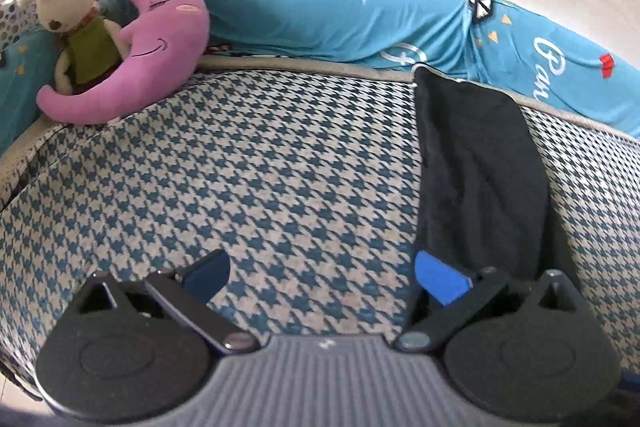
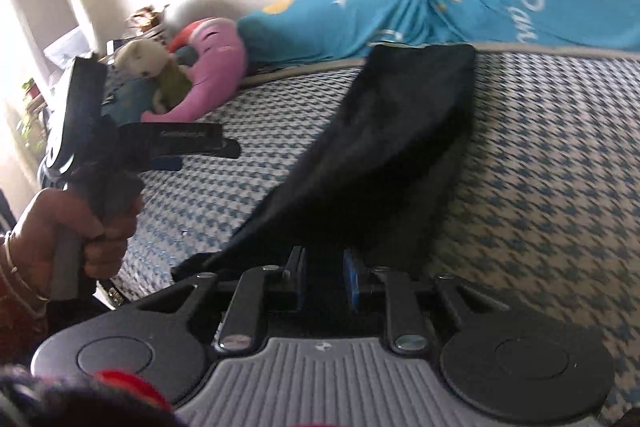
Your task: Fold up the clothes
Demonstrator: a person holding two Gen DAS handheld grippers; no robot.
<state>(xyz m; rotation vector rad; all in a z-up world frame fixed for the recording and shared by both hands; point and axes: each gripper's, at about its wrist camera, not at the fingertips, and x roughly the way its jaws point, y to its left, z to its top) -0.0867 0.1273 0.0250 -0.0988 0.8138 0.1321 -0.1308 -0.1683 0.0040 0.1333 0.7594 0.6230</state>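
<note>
- Seen from the left wrist, the left gripper (image 1: pixel 320 277) has its fingers spread wide, with only the houndstooth cover (image 1: pixel 256 163) between them and nothing held.
- Its right blue pad (image 1: pixel 438 277) lies just beside the near edge of the dark garment (image 1: pixel 480 167); whether they touch cannot be told.
- That garment lies as a long folded strip running from the gripper's right side to the far edge of the cover; its near end is hidden behind the gripper's linkage.
- At far left a rabbit toy (image 1: pixel 70 23) leans on a pink pillow (image 1: pixel 160 43), and behind them lies a blue quilt (image 1: pixel 360 23), its printed word cut off at the frame edge.
- Seen from the right wrist, the right gripper (image 2: pixel 324 281) has its fingers close together with a narrow gap; dark cloth lies right at the gap, but the blur and shadow make it impossible to tell whether the cloth is pinched.
- From here the garment (image 2: pixel 392 147) stretches from the fingers toward the quilt (image 2: pixel 440 7), its near left corner drooping flat on the cover (image 2: pixel 540 167).
- At left a hand (image 2: pixel 80 231) grips the handle of the left gripper (image 2: pixel 196 149), seen side-on, blurred, its fingertips hard to separate.
- Bangles (image 2: pixel 16 267) show on the wrist, partly cut off by the frame.
- The toy and pillow (image 2: pixel 216 67) are blurred here.
</note>
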